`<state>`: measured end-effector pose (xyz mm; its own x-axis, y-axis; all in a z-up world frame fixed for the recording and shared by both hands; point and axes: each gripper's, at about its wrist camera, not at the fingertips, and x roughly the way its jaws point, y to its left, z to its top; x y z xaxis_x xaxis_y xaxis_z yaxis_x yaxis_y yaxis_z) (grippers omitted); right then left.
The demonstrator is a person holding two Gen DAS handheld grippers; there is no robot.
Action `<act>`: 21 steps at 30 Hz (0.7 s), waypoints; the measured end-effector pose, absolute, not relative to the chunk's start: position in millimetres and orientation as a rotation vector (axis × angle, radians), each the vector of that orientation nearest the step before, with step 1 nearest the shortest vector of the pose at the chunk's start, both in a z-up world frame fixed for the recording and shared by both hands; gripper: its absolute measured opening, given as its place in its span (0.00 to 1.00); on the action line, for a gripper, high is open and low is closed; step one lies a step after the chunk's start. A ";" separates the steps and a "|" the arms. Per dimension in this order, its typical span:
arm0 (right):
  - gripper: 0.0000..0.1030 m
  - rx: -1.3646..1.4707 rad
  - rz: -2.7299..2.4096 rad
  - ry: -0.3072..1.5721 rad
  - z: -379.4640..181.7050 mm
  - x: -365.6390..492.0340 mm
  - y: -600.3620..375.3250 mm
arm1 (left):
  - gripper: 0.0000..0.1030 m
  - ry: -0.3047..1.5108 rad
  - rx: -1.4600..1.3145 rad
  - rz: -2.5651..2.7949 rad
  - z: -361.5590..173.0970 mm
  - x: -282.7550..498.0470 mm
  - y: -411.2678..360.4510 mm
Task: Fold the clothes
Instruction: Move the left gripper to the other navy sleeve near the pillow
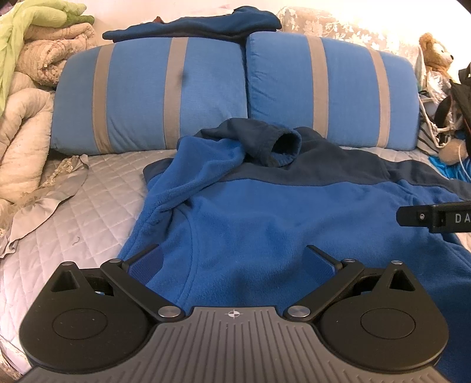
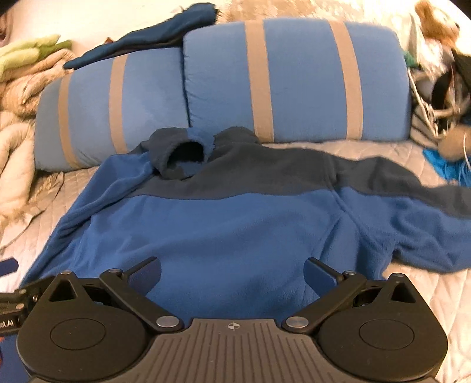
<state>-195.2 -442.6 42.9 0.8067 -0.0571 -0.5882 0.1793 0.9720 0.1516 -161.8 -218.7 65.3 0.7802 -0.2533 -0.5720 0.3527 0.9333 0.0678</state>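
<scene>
Two hand-held grippers — left (image 1: 232, 259) and right (image 2: 232, 272) — both spread, one blue fleece (image 1: 265, 212), two striped pillows (image 1: 153, 94).

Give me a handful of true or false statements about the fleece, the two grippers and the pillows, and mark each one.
1. The left gripper is open, with nothing between its fingers. True.
2. The right gripper is shut on a sleeve. False: it is open above the blue fleece and grips nothing.
3. The fleece is folded into a neat square. False: it lies spread on the quilted bedcover, with one sleeve thrown across its dark upper part.
4. Two blue striped pillows stand behind the fleece. True.
5. A dark blue garment lies on top of the pillows. True.
6. The teddy bear sits on the fleece. False: it is off to the right, beside the pillows.
</scene>
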 end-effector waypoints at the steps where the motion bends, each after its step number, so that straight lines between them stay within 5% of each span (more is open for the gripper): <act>1: 0.99 0.183 -0.134 0.612 44.3 -196.4 -439.9 | 1.00 0.591 0.173 -0.329 65.3 -161.7 -218.1; 21: 0.99 0.164 -0.215 0.578 58.1 -217.7 -429.1 | 1.00 0.679 0.098 -0.413 63.9 -147.9 -206.9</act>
<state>-217.7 -429.1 58.1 0.8160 -0.1553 -0.5568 0.2468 0.9646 0.0927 -147.9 -206.9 64.0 0.7006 -0.3387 -0.6280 0.4019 0.9146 -0.0450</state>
